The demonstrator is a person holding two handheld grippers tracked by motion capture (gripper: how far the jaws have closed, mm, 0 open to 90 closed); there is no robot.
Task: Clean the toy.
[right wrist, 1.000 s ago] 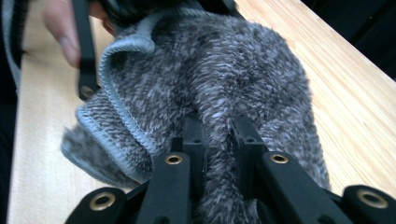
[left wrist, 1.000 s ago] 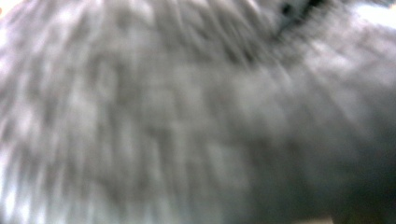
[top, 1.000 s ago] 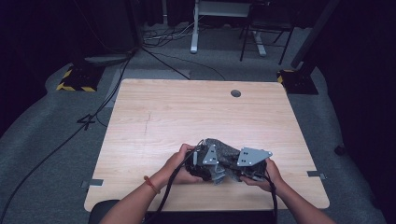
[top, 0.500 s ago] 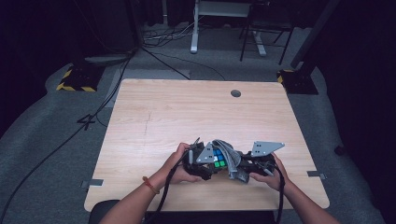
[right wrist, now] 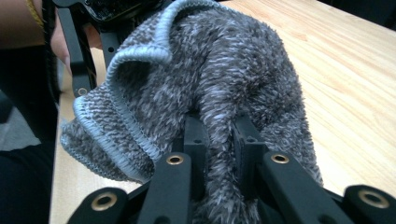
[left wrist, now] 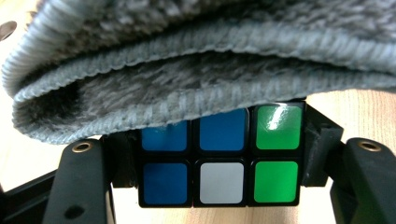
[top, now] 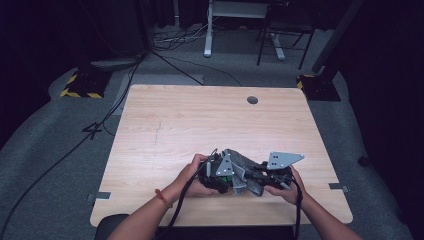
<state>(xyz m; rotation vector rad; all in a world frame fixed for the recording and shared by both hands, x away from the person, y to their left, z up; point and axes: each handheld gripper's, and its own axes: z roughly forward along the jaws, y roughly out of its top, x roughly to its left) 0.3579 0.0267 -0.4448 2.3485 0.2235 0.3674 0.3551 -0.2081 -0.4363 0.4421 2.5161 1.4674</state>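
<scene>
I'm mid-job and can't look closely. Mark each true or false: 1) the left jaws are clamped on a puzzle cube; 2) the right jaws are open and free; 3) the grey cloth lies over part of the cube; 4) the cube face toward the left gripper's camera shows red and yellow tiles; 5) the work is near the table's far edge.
1) True: the left gripper has its jaws shut on the puzzle cube, one at each side.
2) False: the right gripper pinches a fold of the grey cloth.
3) True: the cloth drapes over the cube's top.
4) False: its tiles are blue, white and green.
5) False: both grippers work near the table's near edge, close to the person.
</scene>
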